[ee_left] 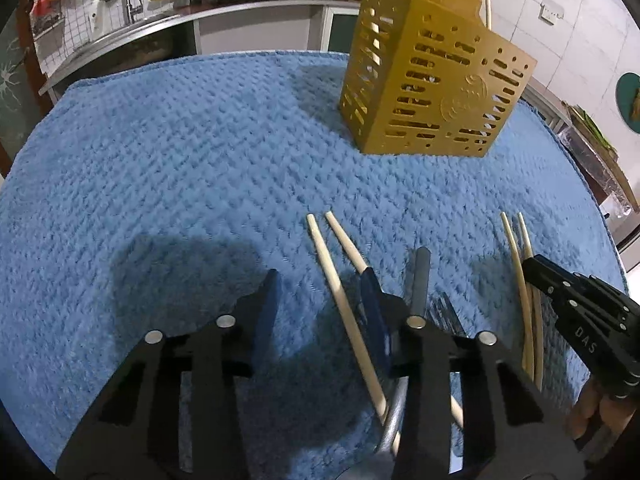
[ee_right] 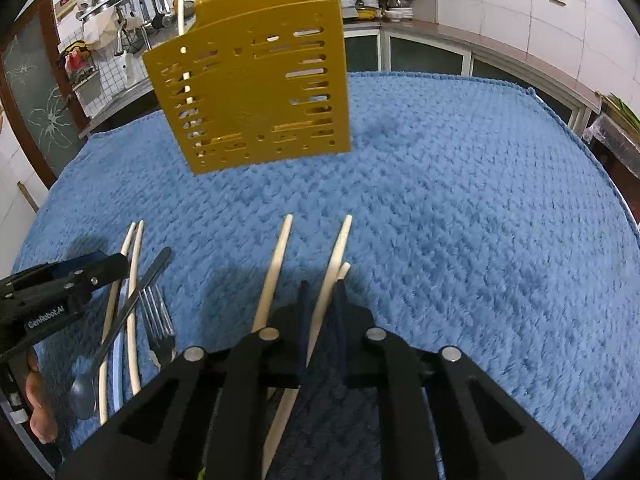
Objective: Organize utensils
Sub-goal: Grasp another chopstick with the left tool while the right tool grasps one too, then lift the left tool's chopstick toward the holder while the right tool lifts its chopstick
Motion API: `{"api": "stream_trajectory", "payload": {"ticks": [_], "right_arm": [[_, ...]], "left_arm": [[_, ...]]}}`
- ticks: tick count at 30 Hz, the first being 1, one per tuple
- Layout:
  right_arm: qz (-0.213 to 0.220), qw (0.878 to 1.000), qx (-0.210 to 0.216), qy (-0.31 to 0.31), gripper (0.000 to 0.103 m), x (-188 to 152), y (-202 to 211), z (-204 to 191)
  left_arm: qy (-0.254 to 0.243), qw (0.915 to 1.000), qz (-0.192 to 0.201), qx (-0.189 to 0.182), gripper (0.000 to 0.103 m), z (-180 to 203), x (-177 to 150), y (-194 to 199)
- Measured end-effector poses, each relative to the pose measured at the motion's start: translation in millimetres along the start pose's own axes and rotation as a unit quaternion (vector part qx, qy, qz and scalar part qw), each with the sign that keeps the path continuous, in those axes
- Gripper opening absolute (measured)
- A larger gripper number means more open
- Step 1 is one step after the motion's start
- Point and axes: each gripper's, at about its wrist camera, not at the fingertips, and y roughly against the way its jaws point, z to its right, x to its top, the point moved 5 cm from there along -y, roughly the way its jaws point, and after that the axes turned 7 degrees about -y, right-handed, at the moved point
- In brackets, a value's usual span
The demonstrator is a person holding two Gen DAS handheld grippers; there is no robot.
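While the golden slotted utensil holder (ee_right: pixel 248 96) stands upright at the far side of the blue towel (ee_right: pixel 480 200) that covers the counter, with chopsticks already poking out of its top, both claws are down among the loose utensils near the front edge. The right claw (ee_right: pixel 322 304) is clenched on the clamped chopstick (ee_right: pixel 336 248). A second tip shows just beside its pad, and I cannot tell whether that one is caught too. The left claw (ee_left: pixel 320 296) is not gripping. The loose chopstick (ee_left: pixel 324 252) lies between its fingers, close to the inner one and clear of the outer. The fork (ee_left: pixel 448 312) and the dark-handled spoon (ee_left: pixel 420 280) lie just beside it.

The step in hand looks like picking up chopsticks to drop into the holder. To do it well, the left claw should centre on its stick before squeezing, keeping off the fork. Each stick should be lifted level, then tipped upright above the holder's open top.
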Motion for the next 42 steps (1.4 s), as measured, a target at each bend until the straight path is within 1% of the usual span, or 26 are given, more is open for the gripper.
{"api": "stream_trajectory", "payload": {"ticks": [4,8,14,17,23,33,42], "right_arm": [[-0.013,1.0,0.002,-0.004,0.011,3.4,-2.2,1.6],[-0.023,1.0,0.005,-0.008,0.011,5.9,-5.1,3.3],[-0.031,0.999,0.006,-0.011,0.011,8.4,-8.9,3.2],[-0.039,0.999,0.002,-0.011,0.012,10.5,-10.9,1.9],[-0.05,0.999,-0.005,-0.011,0.011,15.0,-13.9,0.0],[-0.043,0.998,0.016,-0.036,0.011,18.7,-9.6,11.8],[-0.017,0.998,0.024,-0.056,0.01,31.5,4.0,22.9]], "left_arm": [[-0.001,0.9999,-0.015,0.002,0.031,0.0,4.2,-4.8],[0.009,0.9996,-0.028,-0.001,0.02,-4.4,10.6,-9.7],[0.012,0.9994,-0.034,-0.001,0.011,-7.6,20.8,-18.5],[0.007,0.9994,-0.034,0.006,0.009,-5.2,24.0,-21.3],[-0.006,0.9994,-0.027,0.019,0.008,-2.5,28.0,-23.1],[0.004,0.9999,-0.003,0.009,0.007,-6.7,27.7,-11.1],[0.011,0.9995,0.031,-0.003,0.007,-10.8,34.3,10.5]]}}
